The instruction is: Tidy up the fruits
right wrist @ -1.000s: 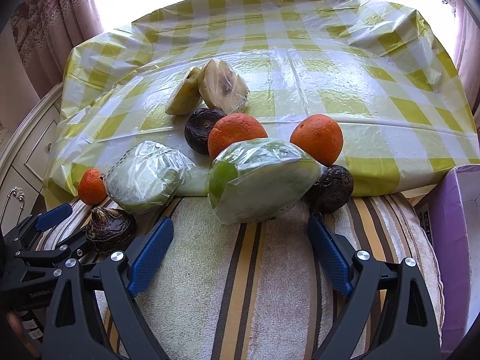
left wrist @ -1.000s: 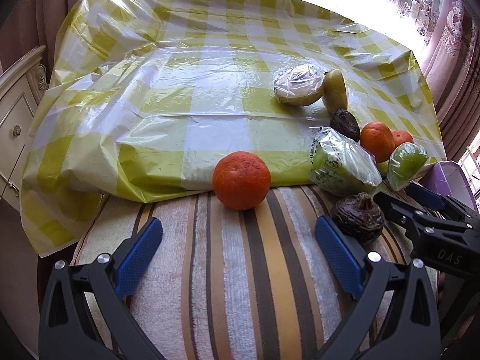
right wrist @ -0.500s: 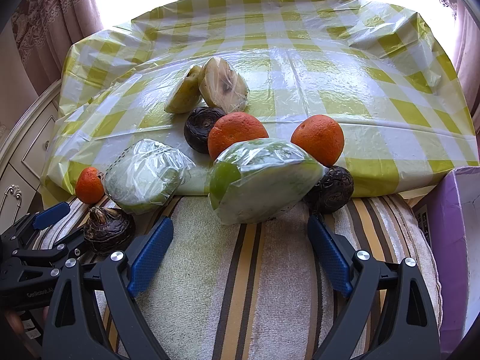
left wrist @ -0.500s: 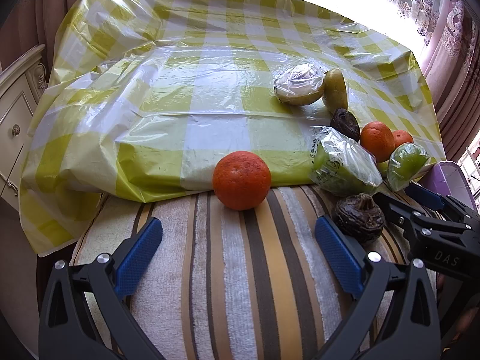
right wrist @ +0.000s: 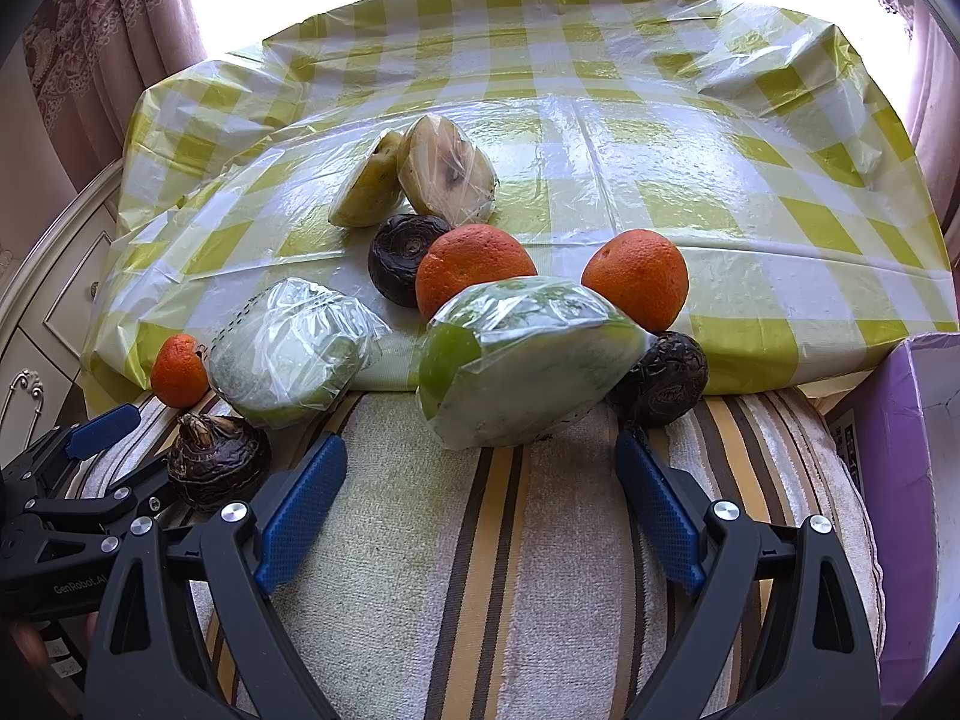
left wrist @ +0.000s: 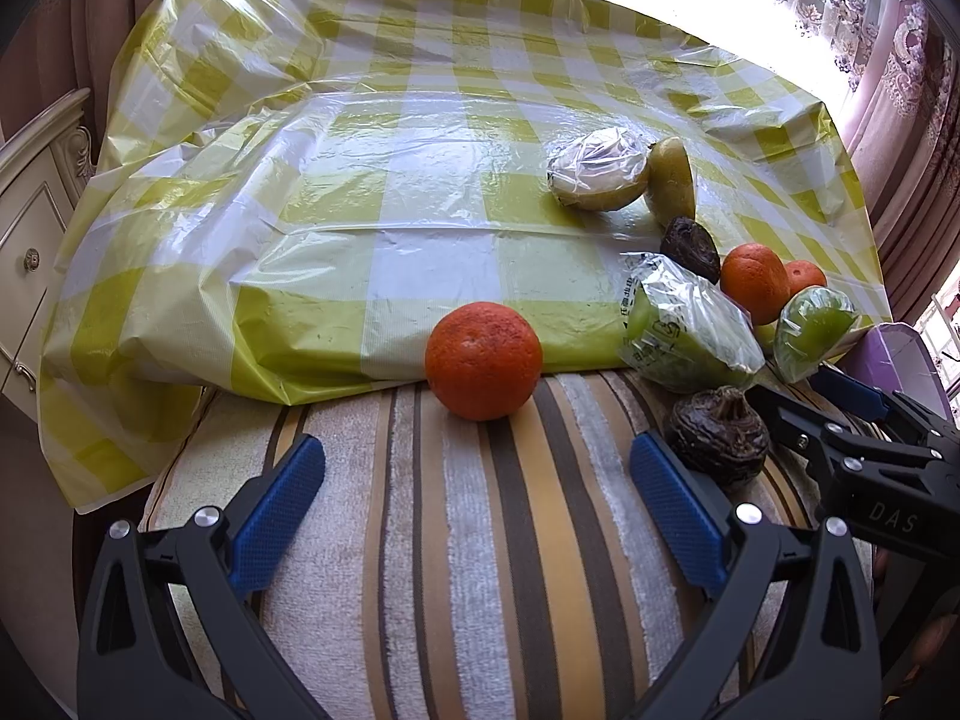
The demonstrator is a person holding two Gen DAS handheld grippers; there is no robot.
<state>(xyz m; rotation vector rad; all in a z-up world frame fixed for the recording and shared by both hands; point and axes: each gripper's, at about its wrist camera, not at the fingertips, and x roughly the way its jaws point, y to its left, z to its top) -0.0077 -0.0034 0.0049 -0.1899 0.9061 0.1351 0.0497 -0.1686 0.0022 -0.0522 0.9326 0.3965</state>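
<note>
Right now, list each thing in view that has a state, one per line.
Left gripper: open, holding nothing.
Right gripper: open, holding nothing.
Large green fruit in clear plastic wrap: wrapped, lying on its side.
Smaller green fruit in clear plastic: wrapped.
Cut yellow-green fruit half under cling film: covered, leaning against the bare half.
Lone orange: whole, unwrapped.
Purple cardboard box: open.

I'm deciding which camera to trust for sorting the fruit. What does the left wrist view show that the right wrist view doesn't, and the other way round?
Only the left wrist view shows the left claw open, with the lone orange straight ahead. Only the right wrist view shows the third dark fruit, tucked behind the wrapped green fruit, and the right claw open. Both show the checked cloth, striped towel and purple box.
</note>
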